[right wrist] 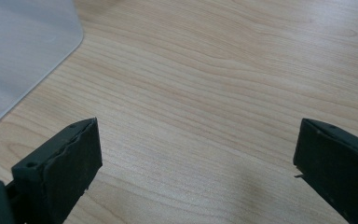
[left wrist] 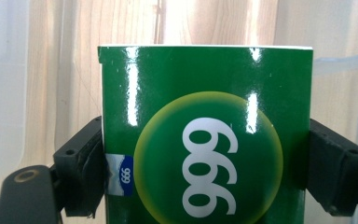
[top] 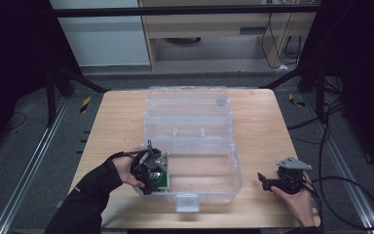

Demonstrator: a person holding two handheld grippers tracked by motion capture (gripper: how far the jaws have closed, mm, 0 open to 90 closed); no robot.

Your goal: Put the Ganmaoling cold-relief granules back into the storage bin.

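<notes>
From above, the left gripper is reaching into the near-left corner of a clear plastic bin, with a green box sitting between its fingers. The left gripper view is showing both fingers pressing the box's sides. The right gripper is hovering over the bare wooden surface, fingers spread wide, holding nothing.

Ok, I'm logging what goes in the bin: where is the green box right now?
In the high view the green box sits between the jaws of the left gripper, at the near-left corner of the clear plastic bin on the wooden table.
</notes>
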